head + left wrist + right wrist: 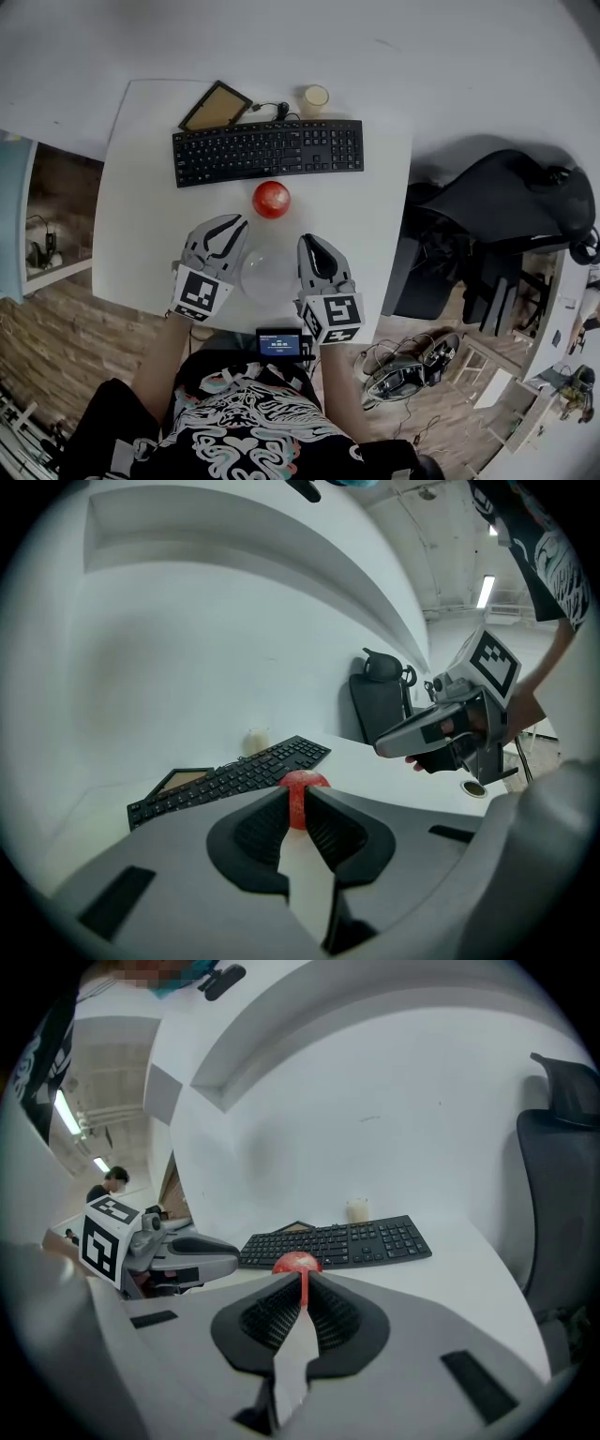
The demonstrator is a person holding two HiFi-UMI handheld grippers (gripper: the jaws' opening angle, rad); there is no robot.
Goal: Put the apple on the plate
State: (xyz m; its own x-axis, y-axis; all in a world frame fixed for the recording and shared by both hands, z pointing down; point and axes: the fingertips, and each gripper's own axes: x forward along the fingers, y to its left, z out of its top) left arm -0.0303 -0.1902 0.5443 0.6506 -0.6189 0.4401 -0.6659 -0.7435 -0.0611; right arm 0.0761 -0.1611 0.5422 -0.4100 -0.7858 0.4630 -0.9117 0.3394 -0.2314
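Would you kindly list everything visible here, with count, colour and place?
table: one, white, beneath everything
keyboard: one, black, far side of table
apple: one, red, on table before keyboard
plate: one, clear, near edge, between grippers
cup: one, cream, behind keyboard
framed board: one, brown, behind keyboard's left end
office chair: one, black, right of table
small screen: one, black, at person's chest
left gripper: one, grey, left of plate, jaws nearly together, empty
right gripper: one, grey, right of plate, jaws together, empty
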